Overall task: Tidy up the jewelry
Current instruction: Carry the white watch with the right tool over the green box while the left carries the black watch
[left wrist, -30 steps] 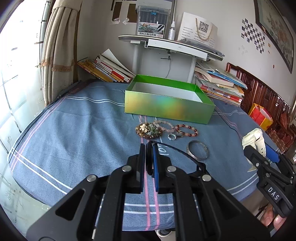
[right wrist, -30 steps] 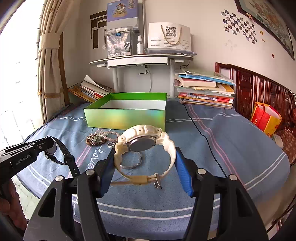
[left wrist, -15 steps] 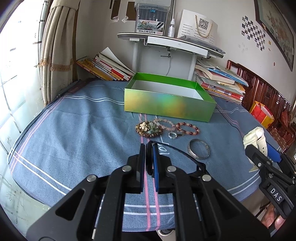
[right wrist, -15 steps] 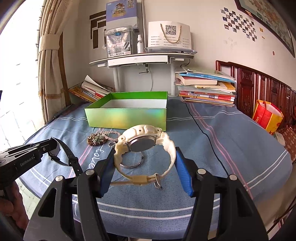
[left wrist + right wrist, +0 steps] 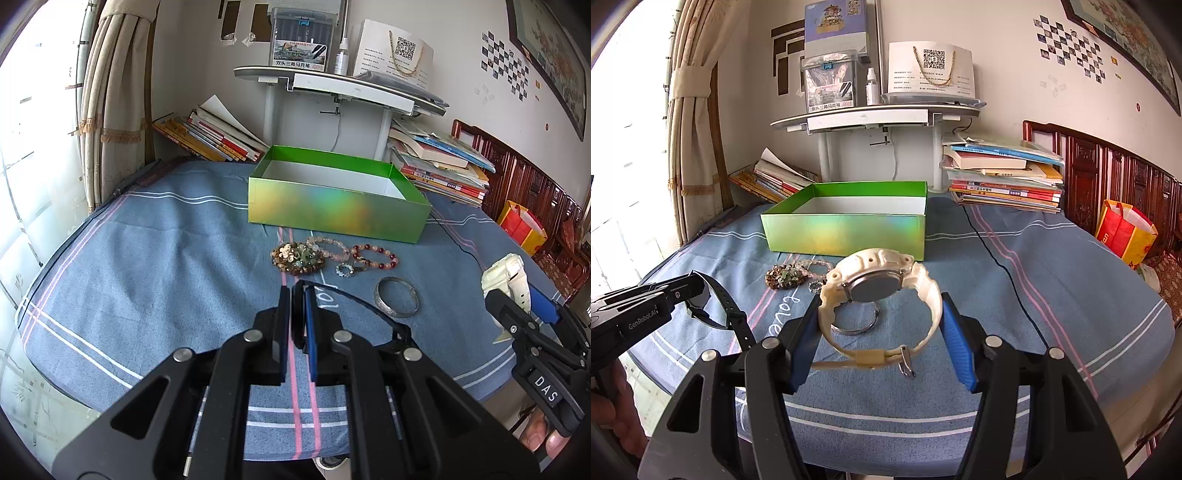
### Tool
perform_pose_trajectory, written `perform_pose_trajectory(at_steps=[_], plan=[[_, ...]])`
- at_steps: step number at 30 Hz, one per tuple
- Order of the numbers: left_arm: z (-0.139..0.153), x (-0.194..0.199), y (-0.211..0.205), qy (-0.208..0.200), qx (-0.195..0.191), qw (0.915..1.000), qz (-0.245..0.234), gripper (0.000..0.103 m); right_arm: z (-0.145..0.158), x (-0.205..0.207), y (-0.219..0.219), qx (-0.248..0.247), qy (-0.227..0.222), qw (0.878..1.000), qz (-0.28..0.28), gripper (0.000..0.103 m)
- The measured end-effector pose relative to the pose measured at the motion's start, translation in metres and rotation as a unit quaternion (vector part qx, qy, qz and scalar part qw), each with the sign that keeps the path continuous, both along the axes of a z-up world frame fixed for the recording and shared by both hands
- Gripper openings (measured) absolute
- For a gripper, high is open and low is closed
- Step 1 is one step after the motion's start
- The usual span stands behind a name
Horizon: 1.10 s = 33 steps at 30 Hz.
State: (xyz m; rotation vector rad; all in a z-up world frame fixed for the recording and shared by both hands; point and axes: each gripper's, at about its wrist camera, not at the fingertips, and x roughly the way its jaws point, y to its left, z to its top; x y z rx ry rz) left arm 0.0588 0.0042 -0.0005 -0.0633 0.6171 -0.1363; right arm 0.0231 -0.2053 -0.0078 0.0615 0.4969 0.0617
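A cream watch (image 5: 882,291) is gripped across its looped strap by the right tongs (image 5: 881,343), with the case turned back-up and the buckle and loose strap tail hanging toward the camera. A black watch (image 5: 713,306) is pinched by its strap in the left tongs (image 5: 295,321), whose jaws are nearly closed on the thin band; the rest of the strap arcs off to the right. Both watches are held above the blue striped tabletop (image 5: 147,258), well short of the open green box (image 5: 340,210), whose white interior shows nothing inside from these angles.

Both watches are judged to be light, with soft, springy resin straps and a hard case. A grip on the strap is likely to let the piece swing or rotate, so a hold closer to the case would be steadier, and the cream loop could be squeezed out of shape if clamped harder.

On the cloth just in front of the box lie a brown beaded cluster (image 5: 297,258), a pale pink bead bracelet (image 5: 328,247), a red bead bracelet (image 5: 375,254), a small ring (image 5: 345,269) and a silver bangle (image 5: 397,302). The bangle is expected to be stiff and slippery; the bead bracelets, limp.

Both tools are held low and roughly level, pointed toward the box, with the left one lying to the left of the right one.
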Motion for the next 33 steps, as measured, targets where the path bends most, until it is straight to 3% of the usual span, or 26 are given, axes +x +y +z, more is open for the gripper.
perform_pose_trajectory(at_steps=[20,33], plan=[[-0.010,0.008,-0.001,0.011,0.004,0.9999,-0.002,0.008,-0.012,0.010,0.001,0.000,0.017,1.000,0.003,0.061],[-0.003,0.036,-0.004,0.018,0.001,0.9998,-0.013,0.008,-0.007,0.038,-0.006,0.001,0.017,1.000,-0.002,0.061]])
